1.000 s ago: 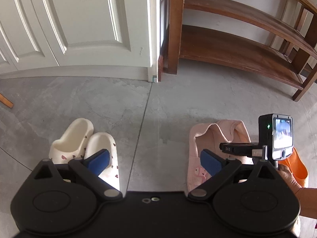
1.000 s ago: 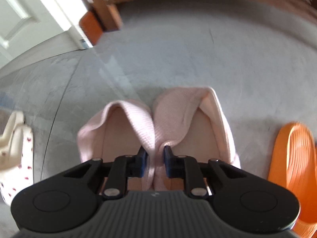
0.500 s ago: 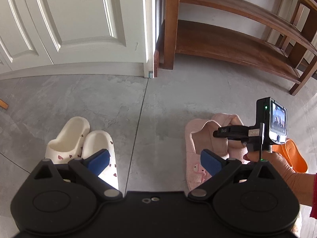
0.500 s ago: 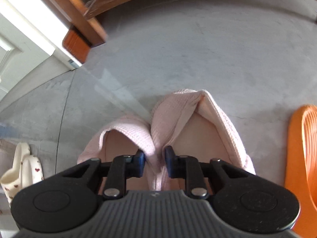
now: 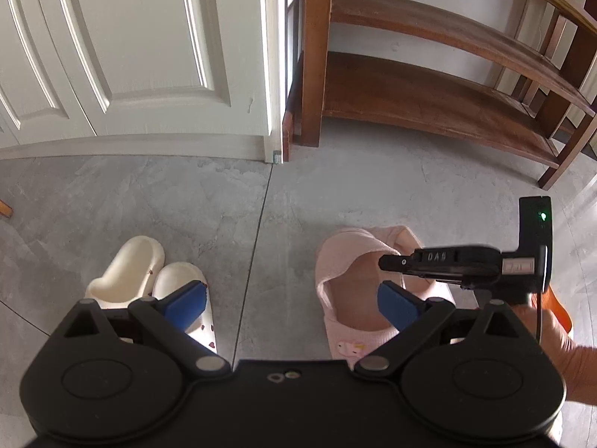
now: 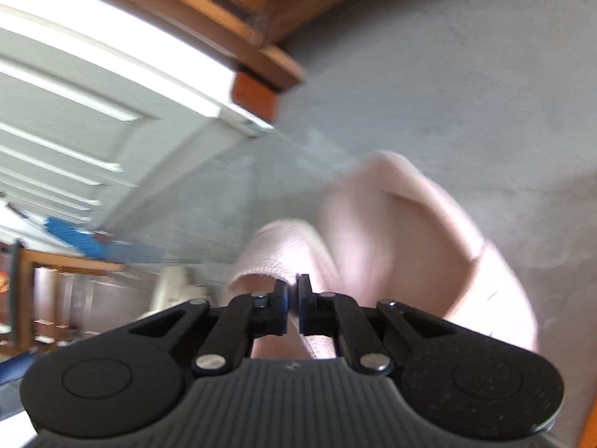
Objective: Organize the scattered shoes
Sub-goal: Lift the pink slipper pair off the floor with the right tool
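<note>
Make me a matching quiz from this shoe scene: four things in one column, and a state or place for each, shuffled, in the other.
Things:
1. left gripper
2. right gripper
3. cream slippers
4. wooden shoe rack

States:
A. shut on the pink slippers
B. side by side on the grey floor
C. open, holding nothing
D. shelves bare, beside the white door

Pairs: 1-C, 2-A, 3-B, 4-D
</note>
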A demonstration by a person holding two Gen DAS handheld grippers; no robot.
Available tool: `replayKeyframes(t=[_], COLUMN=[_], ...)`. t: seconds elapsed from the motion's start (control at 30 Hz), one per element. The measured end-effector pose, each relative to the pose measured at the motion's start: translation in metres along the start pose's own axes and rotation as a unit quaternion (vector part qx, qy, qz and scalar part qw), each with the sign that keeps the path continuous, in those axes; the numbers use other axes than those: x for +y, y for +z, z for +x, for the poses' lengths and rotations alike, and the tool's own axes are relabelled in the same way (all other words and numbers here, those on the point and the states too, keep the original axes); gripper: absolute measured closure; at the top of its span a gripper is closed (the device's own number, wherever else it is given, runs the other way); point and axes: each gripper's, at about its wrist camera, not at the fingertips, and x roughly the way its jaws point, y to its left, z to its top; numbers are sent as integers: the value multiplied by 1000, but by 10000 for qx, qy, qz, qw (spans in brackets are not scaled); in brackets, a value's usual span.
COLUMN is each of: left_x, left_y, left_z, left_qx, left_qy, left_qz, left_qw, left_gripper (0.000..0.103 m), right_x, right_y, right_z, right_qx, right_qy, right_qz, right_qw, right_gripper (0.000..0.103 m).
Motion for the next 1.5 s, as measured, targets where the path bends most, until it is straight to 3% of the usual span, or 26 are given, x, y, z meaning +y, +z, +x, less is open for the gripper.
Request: replayKeyframes(t=[0.13,0.23,0.33,0.57,0.6,0.67,0.7,0.73,0.9,1.0,1.07,1.1,1.3,1.5], left_x=[-3,-6,-9,-6,-4,-3,-2,-1,5,7,8,8,13,19], left_y=[1,-3,-6,-6,-7,-9,-10,-10,-11,-11,-10,-10,-6,4], left_z=[-3,-5,-4,-4,-3,-1,0,2,6,7,8,8,9,6], left_qx=[-78,-109,-98,-94,-61,-4,19,34,109,142,134,134,126,-12], left_qy=[-12,-71,-119,-148,-155,-168,-176,-181,-186,-206,-219,-216,-176,-44], left_qz=[-32,39,143,-7,-32,-43,-39,-30,-25,-14,10,13,-105,-215], left_qw=[10000,9999,9998,9998,9999,9998,9998,9998,9998,9997,9997,9997,9997,9998], left_gripper=[4,4,4,4,4,4,4,4,4,4,4,4,4,4], right_x=[2,22,40,24,22,21,21,17,-5,-2,3,6,38,37], right_y=[0,9,6,5,2,-1,-1,1,15,19,24,26,20,20], right_z=[-6,8,27,51,48,43,46,50,64,70,73,74,73,49], right_qx=[-82,31,87,124,78,-17,-55,-66,-36,-138,-47,11,339,135], right_qy=[-332,-668,-991,-2120,-2186,-2286,-2446,-2522,-2027,-1887,-1665,-1534,-1162,-467], right_qz=[-162,-1270,-2378,-2132,-2108,-2170,-2202,-2102,-1237,-1246,-1231,-1243,-2062,-1424], right_qw=[9993,9896,9662,9537,9527,9490,9443,9445,9714,9740,9783,9803,9710,9886], right_gripper=[97,97,97,89,86,63,43,33,26,29,65,75,88,91])
